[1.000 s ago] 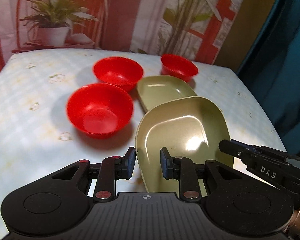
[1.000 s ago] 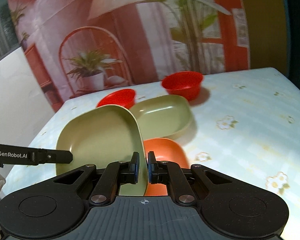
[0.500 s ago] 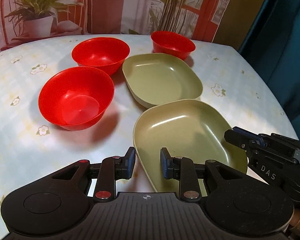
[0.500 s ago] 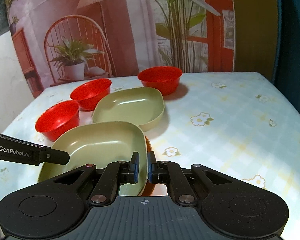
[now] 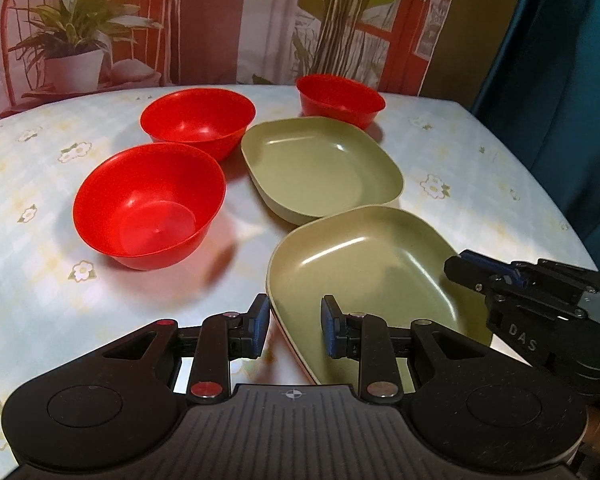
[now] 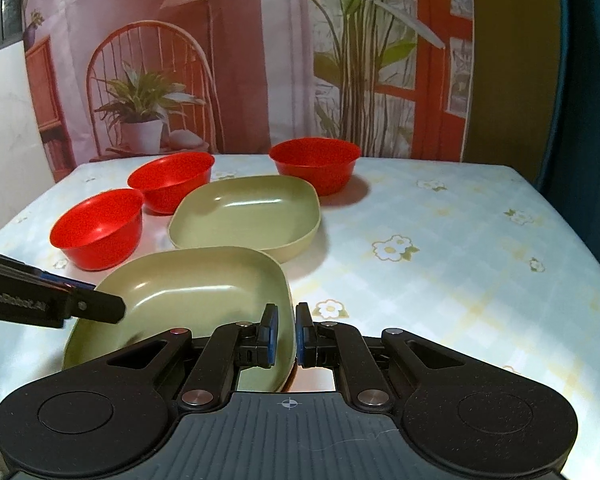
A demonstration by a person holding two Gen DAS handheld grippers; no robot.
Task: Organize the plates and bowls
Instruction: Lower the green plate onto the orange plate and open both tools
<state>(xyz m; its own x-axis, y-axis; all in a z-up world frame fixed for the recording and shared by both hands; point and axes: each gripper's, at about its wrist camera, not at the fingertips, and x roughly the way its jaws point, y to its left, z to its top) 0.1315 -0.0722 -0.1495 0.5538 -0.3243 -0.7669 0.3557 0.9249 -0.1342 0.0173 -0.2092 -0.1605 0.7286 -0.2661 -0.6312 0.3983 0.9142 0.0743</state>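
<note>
Two olive green plates and three red bowls lie on the flowered table. The near green plate (image 5: 364, 272) (image 6: 196, 292) rests on an orange plate whose rim (image 5: 296, 356) peeks out beneath. My right gripper (image 6: 286, 334) straddles the near plate's right rim, its jaws slightly apart. My left gripper (image 5: 294, 326) is open, straddling that plate's left rim. The second green plate (image 5: 320, 164) (image 6: 248, 212) lies behind. Red bowls sit at near left (image 5: 148, 204) (image 6: 98, 228), behind it (image 5: 198, 120) (image 6: 171, 180) and at the back (image 5: 340, 98) (image 6: 314, 162).
The table (image 6: 440, 280) has a light tablecloth with flower prints. A printed backdrop (image 6: 260, 60) with a chair and plants stands behind the far edge. A blue curtain (image 5: 560, 80) hangs to the right.
The near green plate came down from tilted upright to lying flat on the orange plate. The right gripper's jaws have opened slightly around its rim.
</note>
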